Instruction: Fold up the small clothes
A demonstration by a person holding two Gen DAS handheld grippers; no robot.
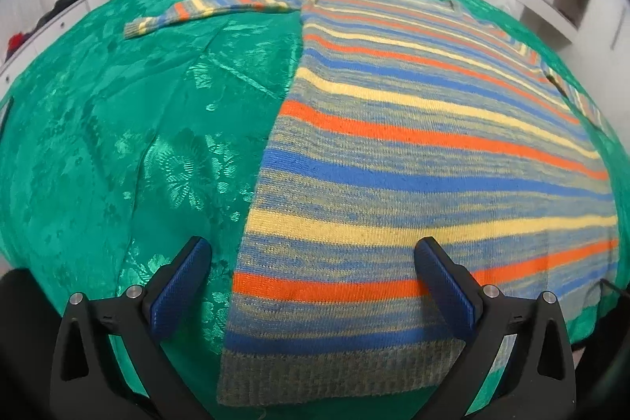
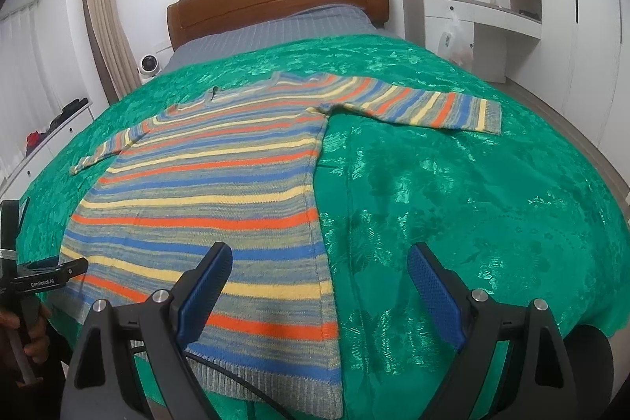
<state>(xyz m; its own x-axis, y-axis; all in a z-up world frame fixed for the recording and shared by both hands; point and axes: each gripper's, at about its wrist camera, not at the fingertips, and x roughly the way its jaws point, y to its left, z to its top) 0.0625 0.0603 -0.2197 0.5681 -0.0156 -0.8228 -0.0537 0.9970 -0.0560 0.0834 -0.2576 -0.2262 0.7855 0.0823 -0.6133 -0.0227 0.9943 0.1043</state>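
Note:
A striped knit sweater [image 1: 413,152] in blue, orange, yellow and grey lies flat on a green bedspread [image 1: 118,144], hem toward me, both sleeves spread out. My left gripper [image 1: 315,262] is open, hovering over the hem's left corner. In the right wrist view the sweater [image 2: 220,184] lies left of centre on the bedspread [image 2: 472,203]. My right gripper [image 2: 319,266] is open over the hem's right corner. The left gripper [image 2: 47,274] shows at the left edge of that view.
A wooden headboard [image 2: 275,2] and grey bedding [image 2: 275,30] are at the far end. A white desk unit [image 2: 472,22] stands at the right, a low cabinet [image 2: 43,144] at the left, a small fan [image 2: 147,65] by the curtain.

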